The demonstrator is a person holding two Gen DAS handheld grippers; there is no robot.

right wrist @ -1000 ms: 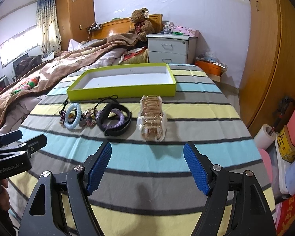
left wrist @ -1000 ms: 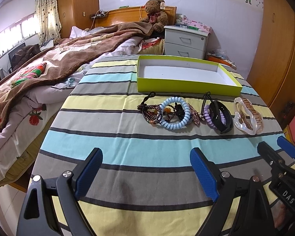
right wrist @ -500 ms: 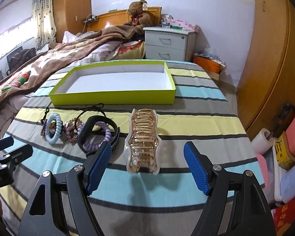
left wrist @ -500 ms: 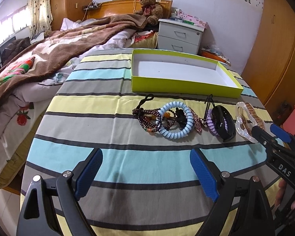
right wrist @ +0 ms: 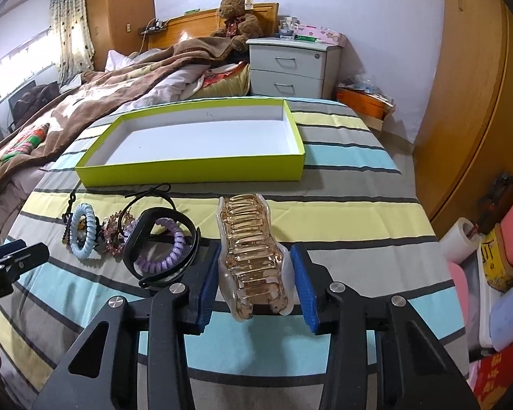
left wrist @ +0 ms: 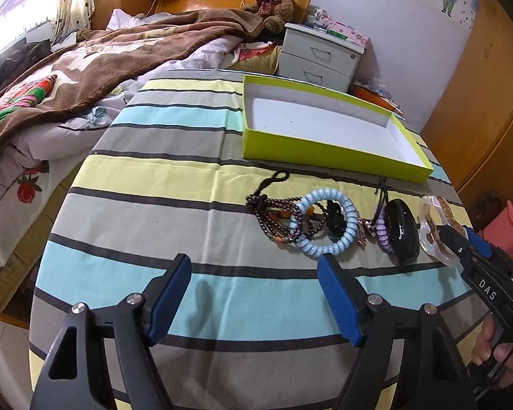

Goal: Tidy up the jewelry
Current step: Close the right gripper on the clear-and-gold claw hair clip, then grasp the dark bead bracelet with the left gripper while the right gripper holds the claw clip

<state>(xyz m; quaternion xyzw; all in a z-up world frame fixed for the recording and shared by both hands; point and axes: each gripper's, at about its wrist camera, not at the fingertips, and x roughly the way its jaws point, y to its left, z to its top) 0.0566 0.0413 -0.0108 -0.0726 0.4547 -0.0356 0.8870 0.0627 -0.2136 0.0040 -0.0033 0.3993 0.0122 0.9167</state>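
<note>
The right claw (right wrist: 254, 278) pinches a glossy, ribbed amber hair clip (right wrist: 251, 251) between blue pads; the left claw (left wrist: 254, 295) gapes wide.

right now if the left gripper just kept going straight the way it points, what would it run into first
Probably the light blue spiral hair tie and the dark bead bracelet tangled with it, slightly right of the left gripper's centre line. The jaws are open and empty over bare striped cloth. Depth is uncertain in the fisheye view.
</note>
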